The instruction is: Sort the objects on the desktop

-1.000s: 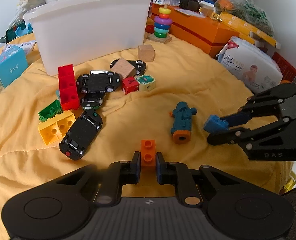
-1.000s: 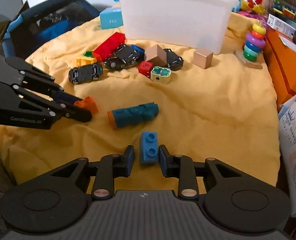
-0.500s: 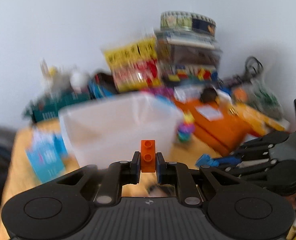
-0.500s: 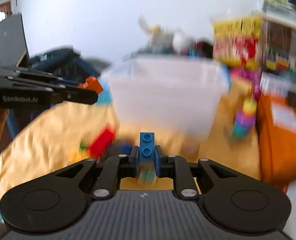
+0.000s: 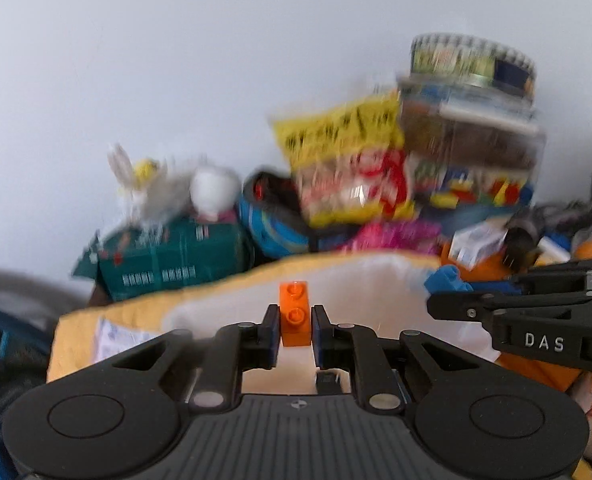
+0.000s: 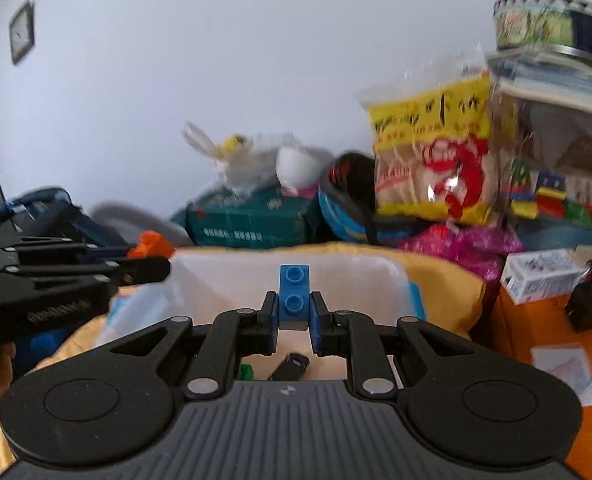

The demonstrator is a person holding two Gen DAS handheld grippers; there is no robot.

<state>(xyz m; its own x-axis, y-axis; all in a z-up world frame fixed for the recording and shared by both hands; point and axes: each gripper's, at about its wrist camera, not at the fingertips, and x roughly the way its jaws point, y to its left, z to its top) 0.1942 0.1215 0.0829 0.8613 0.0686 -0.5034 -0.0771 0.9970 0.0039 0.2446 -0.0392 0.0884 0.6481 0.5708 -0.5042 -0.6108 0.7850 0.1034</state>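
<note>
With each claw carried above the white bin (image 6: 296, 280) at twelve o'clock, the left gripper (image 5: 295, 326) is loosening its pinch on the orange brick (image 5: 294, 314) and the right gripper (image 6: 294, 314) on the blue brick (image 6: 294, 296), likely to drop both in.

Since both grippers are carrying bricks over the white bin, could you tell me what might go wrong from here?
1. The left gripper is opening on the orange brick, the right gripper on the blue brick; released near the bin rim, either could bounce out.
2. The grippers hang close together and might collide.
</note>
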